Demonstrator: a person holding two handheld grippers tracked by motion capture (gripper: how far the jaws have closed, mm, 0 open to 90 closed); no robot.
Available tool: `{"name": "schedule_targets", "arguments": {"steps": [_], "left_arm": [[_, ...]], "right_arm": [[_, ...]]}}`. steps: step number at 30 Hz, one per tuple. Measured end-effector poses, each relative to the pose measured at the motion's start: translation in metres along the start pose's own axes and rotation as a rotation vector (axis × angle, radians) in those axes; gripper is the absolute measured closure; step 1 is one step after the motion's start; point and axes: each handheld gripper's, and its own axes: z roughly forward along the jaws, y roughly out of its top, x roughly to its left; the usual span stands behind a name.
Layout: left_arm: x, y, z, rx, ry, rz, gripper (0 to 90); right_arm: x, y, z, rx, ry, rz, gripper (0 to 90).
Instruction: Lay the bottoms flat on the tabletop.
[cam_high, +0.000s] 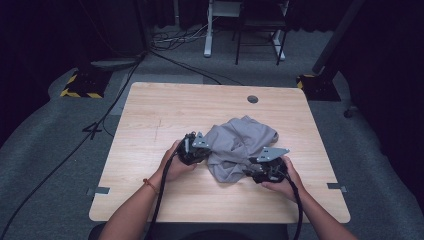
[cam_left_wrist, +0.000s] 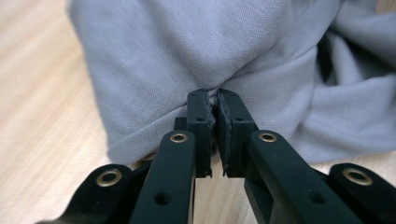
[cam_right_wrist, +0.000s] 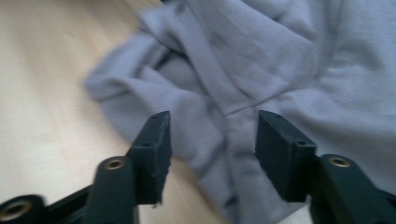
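Black jaws of the left gripper (cam_left_wrist: 212, 100) are pressed together on a pinch of the grey garment (cam_high: 239, 145), which lies crumpled in a heap at the middle of the table (cam_high: 150, 130). By the look of it, the work has barely begun: nothing is spread flat or folded yet. One edge is secured; a second hold is still wanting. Over the near folds, the right gripper (cam_right_wrist: 212, 133) stands spread wide, holding nothing.
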Motion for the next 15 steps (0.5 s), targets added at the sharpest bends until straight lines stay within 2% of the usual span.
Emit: {"name": "schedule_targets", "arguments": {"steps": [1, 2, 4, 5, 6, 7, 9, 10, 11, 13, 14, 15], "left_arm": [[0.0, 0.0, -0.005, -0.022, 0.0, -0.004, 84.7], [0.0, 0.0, -0.005, -0.022, 0.0, -0.004, 85.0], [0.0, 0.003, -0.021, -0.078, 0.017, -0.008, 85.2], [0.001, 0.004, -0.026, -0.092, 0.011, -0.012, 85.6], [0.001, 0.008, -0.035, -0.131, 0.009, -0.017, 86.7], [0.001, 0.01, -0.041, -0.152, 0.007, -0.016, 88.2], [-0.002, 0.015, -0.05, -0.187, -0.006, -0.012, 89.7], [-0.002, 0.015, -0.05, -0.187, -0.006, -0.012, 89.7], [-0.007, 0.02, -0.052, -0.18, -0.003, 0.018, 89.8], [-0.01, 0.022, -0.05, -0.169, 0.003, 0.033, 89.8], [-0.01, 0.022, -0.05, -0.169, 0.003, 0.033, 89.8], [-0.009, 0.022, -0.048, -0.164, 0.002, 0.029, 89.8]], "right_arm": [[-0.001, 0.001, 0.005, 0.016, -0.046, 0.0, 41.2], [-0.001, 0.001, 0.005, 0.016, -0.046, 0.0, 41.2], [-0.012, 0.0, 0.01, 0.016, -0.138, 0.042, 35.9], [-0.021, 0.0, 0.01, 0.01, -0.203, 0.04, 35.2], [-0.031, 0.0, 0.012, 0.03, -0.19, 0.061, 31.9], [-0.035, 0.0, 0.014, 0.041, -0.172, 0.085, 32.7], [-0.039, -0.003, 0.019, 0.049, -0.148, 0.093, 44.8], [-0.039, -0.003, 0.019, 0.049, -0.148, 0.093, 44.8], [-0.039, -0.003, 0.023, 0.052, -0.123, 0.086, 59.3], [-0.036, -0.002, 0.025, 0.065, -0.119, 0.068, 73.8], [-0.036, -0.002, 0.025, 0.065, -0.119, 0.068, 73.8], [-0.035, -0.002, 0.025, 0.079, -0.139, 0.04, 86.5]]}}
